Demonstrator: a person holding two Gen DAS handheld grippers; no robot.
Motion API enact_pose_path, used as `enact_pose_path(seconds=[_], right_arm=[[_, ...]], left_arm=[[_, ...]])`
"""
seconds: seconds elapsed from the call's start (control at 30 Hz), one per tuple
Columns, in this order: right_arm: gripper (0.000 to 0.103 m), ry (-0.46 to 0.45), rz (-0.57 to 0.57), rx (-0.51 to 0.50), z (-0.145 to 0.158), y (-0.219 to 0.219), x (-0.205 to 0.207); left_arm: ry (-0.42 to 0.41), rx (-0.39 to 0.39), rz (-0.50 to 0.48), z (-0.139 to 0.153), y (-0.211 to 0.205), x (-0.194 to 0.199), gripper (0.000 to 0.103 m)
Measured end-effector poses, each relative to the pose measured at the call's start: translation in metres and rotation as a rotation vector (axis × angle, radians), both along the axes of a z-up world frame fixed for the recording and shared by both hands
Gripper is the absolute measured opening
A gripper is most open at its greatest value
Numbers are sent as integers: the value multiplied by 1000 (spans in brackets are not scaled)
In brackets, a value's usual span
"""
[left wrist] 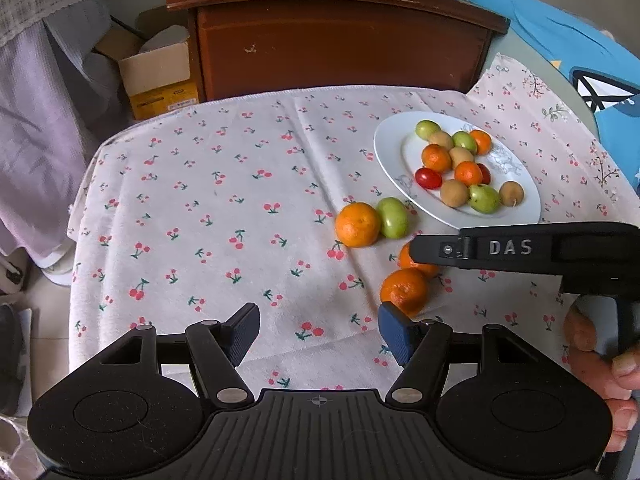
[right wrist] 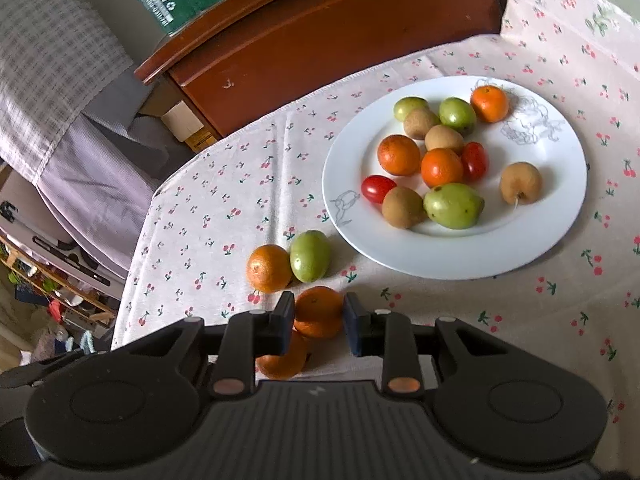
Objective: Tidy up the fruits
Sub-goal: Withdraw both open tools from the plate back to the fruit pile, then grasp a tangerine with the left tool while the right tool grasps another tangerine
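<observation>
A white plate (right wrist: 460,268) (left wrist: 384,152) on the cherry-print cloth holds several small oranges, green fruits, brown fruits and red tomatoes. On the cloth in front of it lie an orange (right wrist: 269,268) (left wrist: 357,225) and a green fruit (right wrist: 310,256) (left wrist: 394,217), touching each other. My right gripper (right wrist: 319,318) (left wrist: 420,250) is shut on a third orange (right wrist: 319,312) (left wrist: 416,264), low over the cloth. A fourth orange (right wrist: 282,356) (left wrist: 404,291) lies just below its left finger. My left gripper (left wrist: 319,330) stands open and empty, its right pad (left wrist: 394,332) close beside that fourth orange.
A brown wooden cabinet (left wrist: 340,40) stands behind the table. A cardboard box (left wrist: 156,76) and hanging grey fabric (left wrist: 40,120) are at the left. A blue sheet (left wrist: 580,60) lies at the right. A hand (left wrist: 600,360) grips the right gripper's handle. Bare cloth (left wrist: 200,200) fills the left half.
</observation>
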State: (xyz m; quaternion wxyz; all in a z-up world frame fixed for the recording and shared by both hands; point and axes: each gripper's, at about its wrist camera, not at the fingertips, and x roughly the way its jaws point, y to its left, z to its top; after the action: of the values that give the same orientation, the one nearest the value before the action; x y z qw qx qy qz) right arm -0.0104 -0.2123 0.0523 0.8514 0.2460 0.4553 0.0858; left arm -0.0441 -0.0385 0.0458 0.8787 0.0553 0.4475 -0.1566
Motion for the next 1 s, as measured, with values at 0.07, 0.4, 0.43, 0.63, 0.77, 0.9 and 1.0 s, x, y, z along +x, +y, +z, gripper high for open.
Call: enact_pose_path(seconds=[0.07,0.4,0.43,0.63,0.77,0.9,1.0], right_arm=[[32,-2,11,-12,-1,3,1],[29,-12,25,-15,-5,8,2],[29,-11,24,-13,-5,8,2],[28,-27,30,-30,1,4,-1],[28,-38,4,-18,8,-7,-6],[28,-43,-23,-4,13,-19,-10],[28,-45,-40,3,15,-26,-13]], left_arm=[[5,1,-4,-1,-1,-1,65],[15,-11,-48,-9,-9,-4,65],[15,-19,-55,-9,-9,-5,65],[-12,-60,-92,-9,-18,-6,65],[-20,-77,-107,-11,-27,-5,64],[-28,-88,-112,-15,-34,-2,62],[-36,-88,-111,-18,-38,-1,62]])
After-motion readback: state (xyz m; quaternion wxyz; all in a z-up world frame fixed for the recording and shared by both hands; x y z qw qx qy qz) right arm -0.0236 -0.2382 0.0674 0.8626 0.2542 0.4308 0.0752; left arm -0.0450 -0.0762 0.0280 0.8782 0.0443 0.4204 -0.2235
